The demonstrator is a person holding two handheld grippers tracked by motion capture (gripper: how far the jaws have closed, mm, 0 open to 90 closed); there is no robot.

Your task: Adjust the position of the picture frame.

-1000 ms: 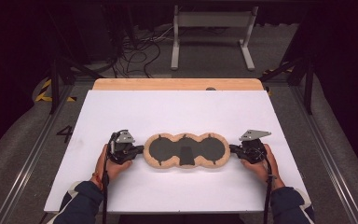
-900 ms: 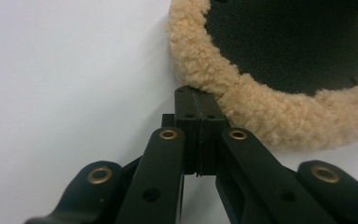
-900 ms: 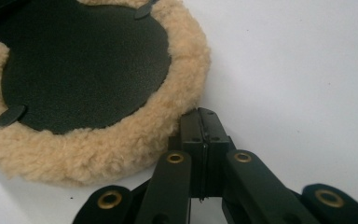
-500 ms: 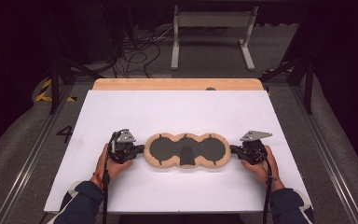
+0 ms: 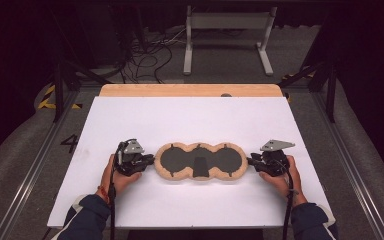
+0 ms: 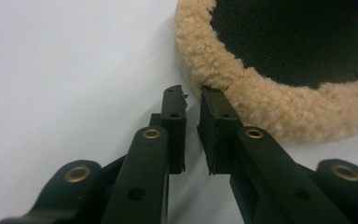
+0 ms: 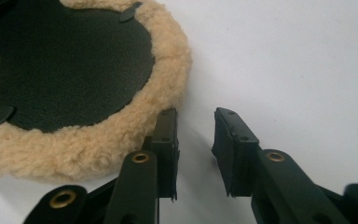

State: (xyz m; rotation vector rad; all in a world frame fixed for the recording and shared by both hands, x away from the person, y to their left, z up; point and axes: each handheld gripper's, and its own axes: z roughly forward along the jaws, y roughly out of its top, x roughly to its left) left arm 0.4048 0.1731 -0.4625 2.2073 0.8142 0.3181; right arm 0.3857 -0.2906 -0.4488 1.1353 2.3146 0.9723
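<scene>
Two grippers are flanking one fleece-edged pad (image 5: 199, 161) on the white tabletop (image 5: 190, 120), and the person's hands and dark sleeves are coming in from six o'clock in the high view. At eight o'clock of the table, the left gripper (image 5: 149, 161) is pointing toward three o'clock at the pad's left end. Its jaws have just been opening and are now standing slightly apart with nothing between them (in the left gripper view (image 6: 193, 95) one tip is brushing the tan fleece rim (image 6: 261, 100), the other is sitting over bare white surface). At four o'clock, the right gripper (image 5: 251, 161) is pointing toward nine o'clock at the pad's right end. Its jaws have likewise just been opening and are gaping a little wider, also holding nothing. In the right gripper view (image 7: 195, 115) one tip is lying just against the fleece (image 7: 168, 70). The pad itself, three joined dark rounds ringed in tan fleece, is lying flat near the table's near-centre. Farther off, at twelve o'clock, a wooden board (image 5: 190, 90) is edging the table, with cables (image 5: 150, 52) and a grey stand (image 5: 227, 35) on the floor beyond.
</scene>
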